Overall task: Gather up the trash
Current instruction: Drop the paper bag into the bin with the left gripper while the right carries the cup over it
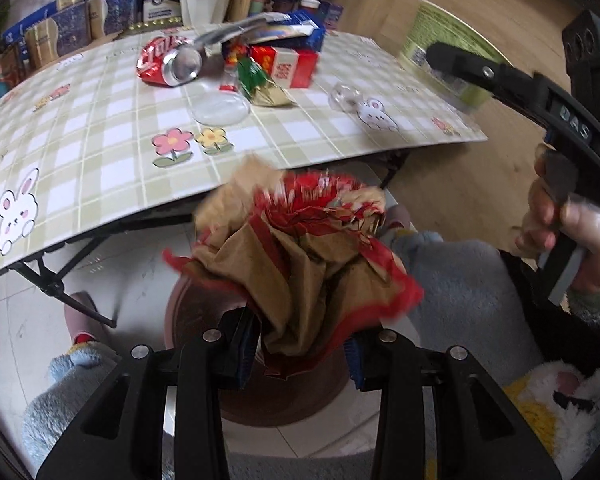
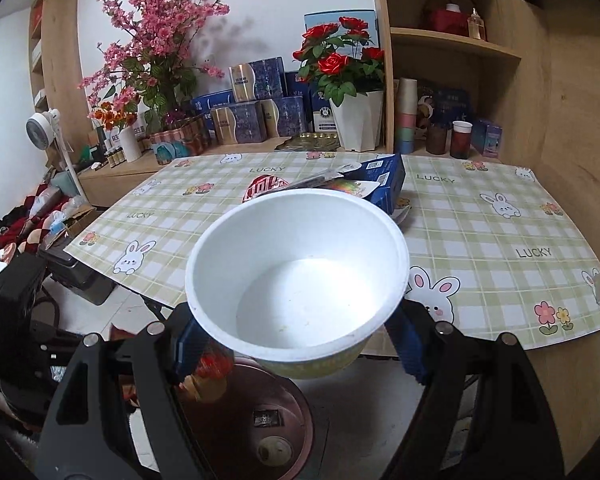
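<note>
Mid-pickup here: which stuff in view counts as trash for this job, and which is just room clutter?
Trash job: paper bag in left gripper; bowl in right gripper; bin; can; red carton; blue box.

Clutter: rose pot; fan; cup stack.

Wrapper (image 1: 300, 264) sits between the left gripper's (image 1: 300, 354) fingers, off the table's (image 1: 80, 152) near edge and above the bin (image 1: 204, 312) on the floor. Bowl (image 2: 296, 276) sits in the right gripper (image 2: 300, 344), over that same edge with the bin (image 2: 260, 420) below. Near the table's far edge a can (image 1: 168, 62) lies left of a carton (image 1: 288, 64), a box (image 1: 300, 32) behind them, a cup (image 1: 346, 98) nearer on the right.
</note>
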Available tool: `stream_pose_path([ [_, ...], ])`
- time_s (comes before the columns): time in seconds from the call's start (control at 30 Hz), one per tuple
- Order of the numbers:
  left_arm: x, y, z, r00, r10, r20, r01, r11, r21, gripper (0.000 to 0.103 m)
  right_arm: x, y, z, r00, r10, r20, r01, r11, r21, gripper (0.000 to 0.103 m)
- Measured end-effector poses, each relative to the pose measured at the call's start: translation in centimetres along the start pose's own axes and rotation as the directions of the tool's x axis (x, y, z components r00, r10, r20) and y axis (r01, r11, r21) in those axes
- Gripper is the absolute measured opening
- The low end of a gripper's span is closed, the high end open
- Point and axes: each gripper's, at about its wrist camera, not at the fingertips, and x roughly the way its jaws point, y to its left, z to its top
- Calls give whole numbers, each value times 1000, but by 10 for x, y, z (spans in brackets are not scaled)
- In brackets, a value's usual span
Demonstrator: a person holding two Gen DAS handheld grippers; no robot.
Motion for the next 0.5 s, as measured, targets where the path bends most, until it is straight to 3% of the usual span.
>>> stream_pose_path([
  [0.17, -1, 2, -2, 998, -45, -35, 45, 999, -20, 35, 3, 0, 0, 1000, 11, -4, -11, 1000, 4, 77],
  [0.3, 20, 16, -4, 990, -71, -121, 60, 994, -93, 35, 9, 0, -3, 999, 24, -22, -23, 1000, 15, 77],
  [0.5, 68, 46, -7, 955, -129, -266, 69, 972, -226, 36, 14, 0, -7, 999, 30, -39, -30, 999, 14, 77],
])
